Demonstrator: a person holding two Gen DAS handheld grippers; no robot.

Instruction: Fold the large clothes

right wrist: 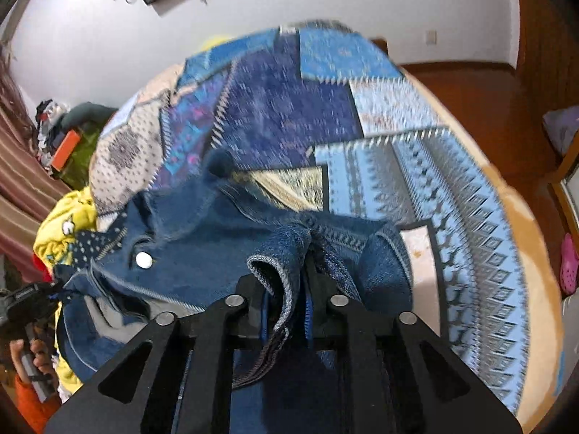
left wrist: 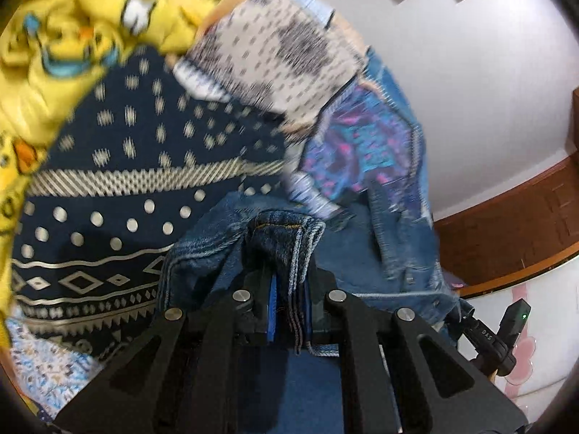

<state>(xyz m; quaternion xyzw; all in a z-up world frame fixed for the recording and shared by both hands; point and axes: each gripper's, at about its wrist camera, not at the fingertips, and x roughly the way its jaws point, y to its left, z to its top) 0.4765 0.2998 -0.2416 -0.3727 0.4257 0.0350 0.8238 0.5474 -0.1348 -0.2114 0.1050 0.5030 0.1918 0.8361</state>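
Denim garment bunched, unfolded, over patterned bed cover; clamped by left tool and right tool; folding barely begun

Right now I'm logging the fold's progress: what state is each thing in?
Left gripper: shut on a folded hem of the blue denim jacket.
Right gripper: shut on another edge of the denim jacket.
Denim jacket: bunched, held between both grippers, unfolded.
Yellow printed garment: crumpled in a heap.
Blue patterned bedspread: spread flat.
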